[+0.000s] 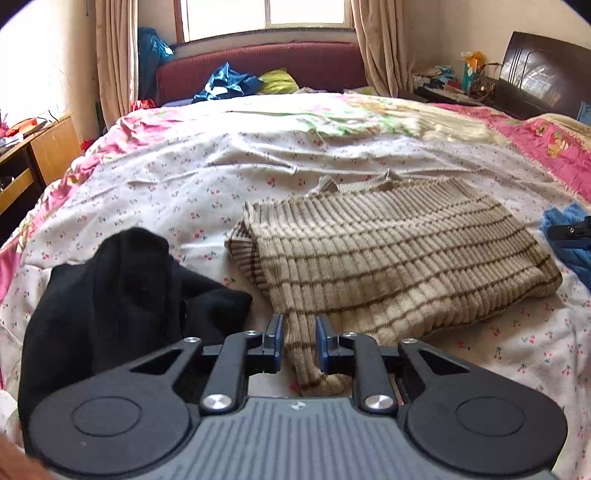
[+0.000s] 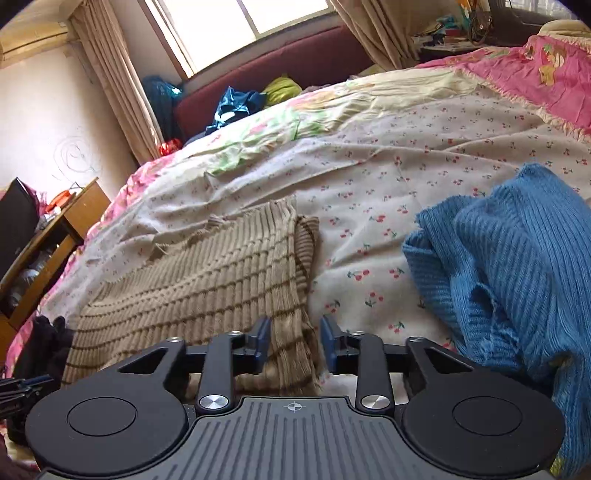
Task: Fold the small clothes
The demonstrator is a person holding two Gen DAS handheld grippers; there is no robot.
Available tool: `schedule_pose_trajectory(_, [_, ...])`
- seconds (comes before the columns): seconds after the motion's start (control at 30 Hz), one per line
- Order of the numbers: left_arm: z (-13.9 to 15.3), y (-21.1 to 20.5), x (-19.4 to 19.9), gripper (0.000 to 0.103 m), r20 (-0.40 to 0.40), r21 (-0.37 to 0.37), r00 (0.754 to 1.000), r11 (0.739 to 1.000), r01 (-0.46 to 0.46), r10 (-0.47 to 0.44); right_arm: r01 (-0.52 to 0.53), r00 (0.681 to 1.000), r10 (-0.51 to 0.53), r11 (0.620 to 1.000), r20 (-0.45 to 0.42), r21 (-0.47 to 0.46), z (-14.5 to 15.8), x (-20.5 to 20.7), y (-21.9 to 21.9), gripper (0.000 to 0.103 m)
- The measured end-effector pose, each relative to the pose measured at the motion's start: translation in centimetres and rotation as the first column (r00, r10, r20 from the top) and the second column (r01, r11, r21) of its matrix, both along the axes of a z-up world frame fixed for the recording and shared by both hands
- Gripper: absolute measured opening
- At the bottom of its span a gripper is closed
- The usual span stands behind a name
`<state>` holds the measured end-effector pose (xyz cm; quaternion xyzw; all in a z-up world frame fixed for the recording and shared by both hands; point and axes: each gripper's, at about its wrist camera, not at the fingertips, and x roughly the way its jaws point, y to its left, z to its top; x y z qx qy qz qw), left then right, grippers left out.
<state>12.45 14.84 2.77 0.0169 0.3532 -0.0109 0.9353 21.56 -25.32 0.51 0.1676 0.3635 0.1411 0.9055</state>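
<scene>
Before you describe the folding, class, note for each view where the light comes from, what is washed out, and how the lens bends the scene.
Left wrist view: daylight enters through the window, which is blown out white; the bed bulges into a dome and the corners go dark. Right wrist view: the window is again overexposed, the horizon tilts, and the blue knit looms large at the edge.

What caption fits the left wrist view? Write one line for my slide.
Left gripper, open, straddles the beige striped sweater hem on the bed.

R gripper (image 2: 294,345) open over beige sweater (image 2: 192,280) edge; blue knit (image 2: 517,273) beside.
</scene>
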Motion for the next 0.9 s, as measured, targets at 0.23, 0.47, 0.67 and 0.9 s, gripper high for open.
schedule_pose_trajectory(0.23, [-0.8,-2.1,5.0,0.039,0.059,-0.053,0.997,0.998,0.045,-0.042,0.002,1.0,-0.002,0.999,0.004,-0.039,-1.4,4.6,3.0,0.048])
schedule_pose_trajectory(0.47, [-5.5,-2.9,7.5,0.039,-0.049,-0.015,0.997,0.998,0.06,-0.061,0.057,0.996,-0.055,0.998,-0.074,0.018,-4.8,6.6,1.3,0.051])
schedule_pose_trajectory(0.67, [-4.6,-3.3,7.2,0.04,-0.026,-0.039,0.995,0.995,0.095,-0.096,0.016,0.997,-0.01,0.997,-0.077,0.075,-4.8,6.7,0.8,0.053])
schedule_pose_trajectory(0.9, [-4.2,-4.6,8.4,0.04,0.007,-0.077,0.994,0.991,0.11,-0.109,0.0,0.993,0.025,0.977,-0.119,0.211,-6.2,9.6,1.5,0.053])
